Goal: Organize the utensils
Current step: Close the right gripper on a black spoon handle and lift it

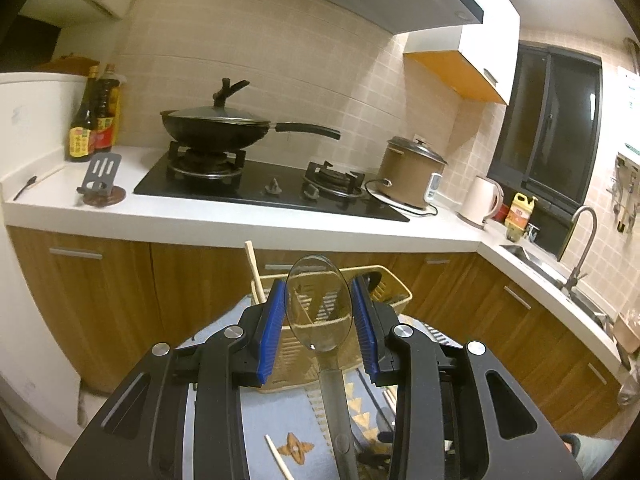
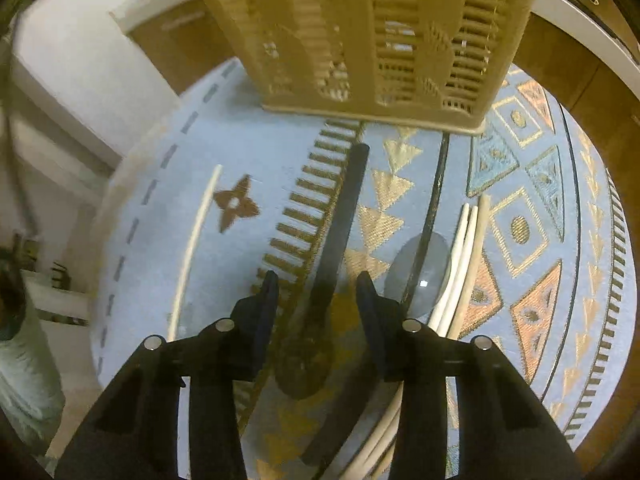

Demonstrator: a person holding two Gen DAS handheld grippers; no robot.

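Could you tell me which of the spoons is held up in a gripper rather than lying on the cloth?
The clear spoon, bowl upward between the left gripper fingers before the basket. The dark spoon and another clear spoon lie on the cloth.

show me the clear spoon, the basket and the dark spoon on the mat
clear spoon (image 1: 319,304), left wrist view, middle of its bowl
basket (image 2: 360,36), right wrist view, slatted front wall
dark spoon (image 2: 340,232), right wrist view, middle of its handle

basket mouth: the basket (image 1: 394,294) stands open-topped, chopsticks (image 1: 256,276) upright at its left
cloth left: bare apart from one chopstick (image 2: 196,236)
cloth right: chopstick bundle (image 2: 466,248) and clear spoon (image 2: 420,272) crowd it
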